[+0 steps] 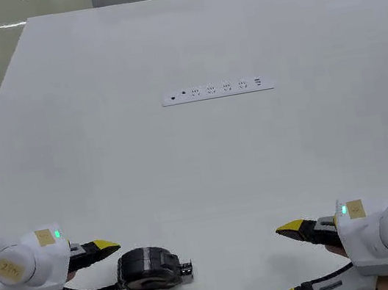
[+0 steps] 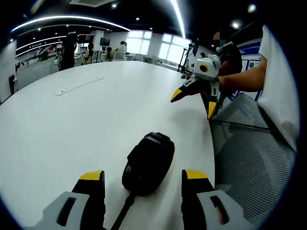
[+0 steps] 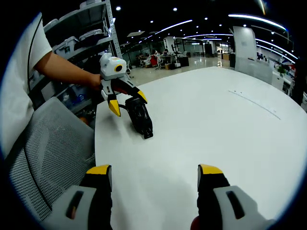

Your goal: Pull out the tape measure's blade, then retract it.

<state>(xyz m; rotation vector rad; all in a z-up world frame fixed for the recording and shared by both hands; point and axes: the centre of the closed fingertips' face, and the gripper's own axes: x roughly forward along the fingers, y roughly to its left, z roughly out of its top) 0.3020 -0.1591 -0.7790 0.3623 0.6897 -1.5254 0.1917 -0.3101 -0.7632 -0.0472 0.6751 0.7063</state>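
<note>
A black tape measure (image 1: 149,268) lies on the white table (image 1: 204,158) near its front edge, blade tip pointing right. My left gripper (image 1: 119,273) stands open around its left end, yellow-tipped jaws on either side without touching it. In the left gripper view the tape measure (image 2: 147,163) sits just ahead of the two fingers (image 2: 91,178). My right gripper (image 1: 287,263) is open at the front right, well apart from the tape measure, with nothing between its jaws. In the right gripper view the tape measure (image 3: 140,116) and the left gripper (image 3: 125,100) lie ahead.
A white power strip (image 1: 217,90) lies flat in the middle of the table. A grey mesh chair (image 3: 48,158) stands at the table's near edge by the person. Shelves and office desks fill the background.
</note>
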